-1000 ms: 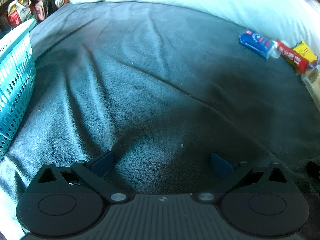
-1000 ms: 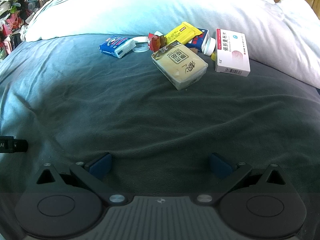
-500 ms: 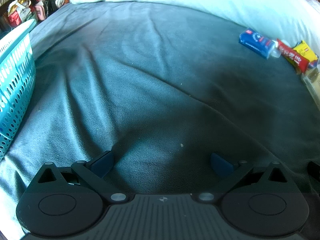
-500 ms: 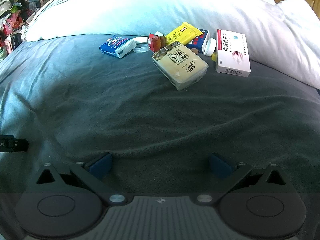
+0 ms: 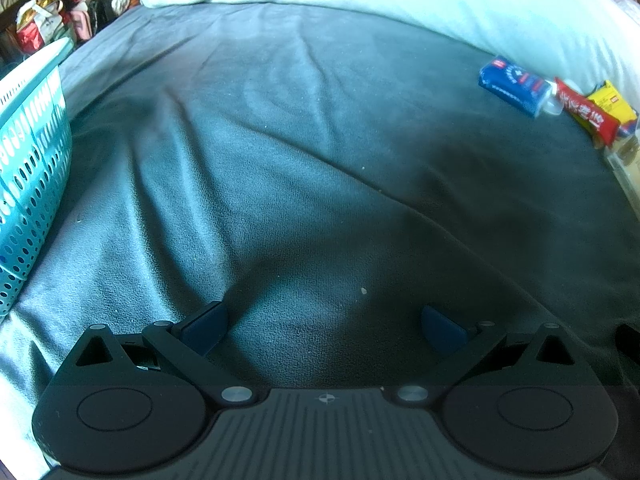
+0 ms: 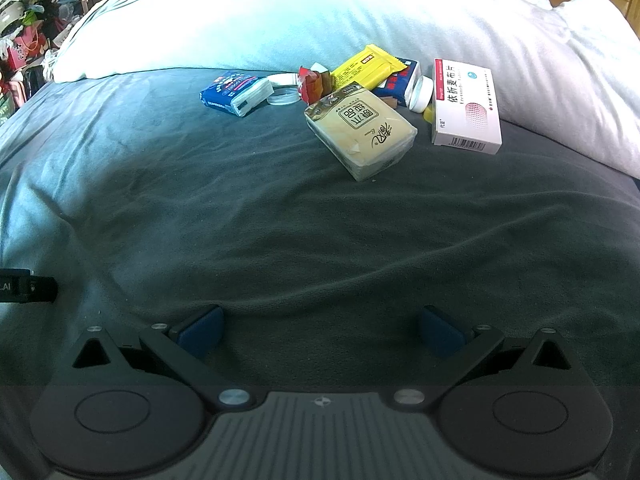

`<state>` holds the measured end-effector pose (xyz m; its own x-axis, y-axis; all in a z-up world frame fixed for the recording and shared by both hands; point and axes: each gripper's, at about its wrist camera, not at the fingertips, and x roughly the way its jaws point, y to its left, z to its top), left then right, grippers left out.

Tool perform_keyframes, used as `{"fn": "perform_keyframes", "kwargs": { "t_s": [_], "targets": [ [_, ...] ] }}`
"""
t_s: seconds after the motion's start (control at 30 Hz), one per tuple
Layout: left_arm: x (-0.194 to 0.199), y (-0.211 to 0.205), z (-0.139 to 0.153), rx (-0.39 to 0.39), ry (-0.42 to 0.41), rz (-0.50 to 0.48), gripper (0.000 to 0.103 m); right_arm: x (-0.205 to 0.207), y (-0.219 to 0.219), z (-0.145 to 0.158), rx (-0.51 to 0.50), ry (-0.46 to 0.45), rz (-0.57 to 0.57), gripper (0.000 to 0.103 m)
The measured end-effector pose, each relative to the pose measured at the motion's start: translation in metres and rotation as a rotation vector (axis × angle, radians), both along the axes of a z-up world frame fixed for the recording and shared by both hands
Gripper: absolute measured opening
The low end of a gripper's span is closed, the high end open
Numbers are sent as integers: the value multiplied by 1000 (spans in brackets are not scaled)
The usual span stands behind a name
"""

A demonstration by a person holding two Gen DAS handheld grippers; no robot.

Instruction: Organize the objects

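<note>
Left tongs: wide apart, holding nothing, low over the grey bed.
Right tongs: wide apart, holding nothing.
Pile: far ahead of the right tongs, by the white pillow.
Tissue pack: in front, easy to see.
White box: right of it.
Yellow wrapper: partly hidden behind.
Basket: far left of the left tongs, cut off.

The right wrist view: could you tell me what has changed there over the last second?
Almost nothing. The right gripper stays open and empty above the blanket, with at most a slight drift. The tissue pack, medicine box and blue packet lie as before.
</note>
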<state>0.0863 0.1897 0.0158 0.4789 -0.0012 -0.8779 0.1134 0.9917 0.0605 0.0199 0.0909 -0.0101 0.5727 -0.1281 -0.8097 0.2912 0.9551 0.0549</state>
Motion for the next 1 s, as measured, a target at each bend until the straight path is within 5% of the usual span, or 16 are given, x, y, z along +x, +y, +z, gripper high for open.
{"fn": "perform_keyframes", "kwargs": {
  "t_s": [1.0],
  "targets": [
    [-20, -1, 7, -2, 5, 13, 103, 1, 1, 0, -6, -3, 16, 103]
  ]
}}
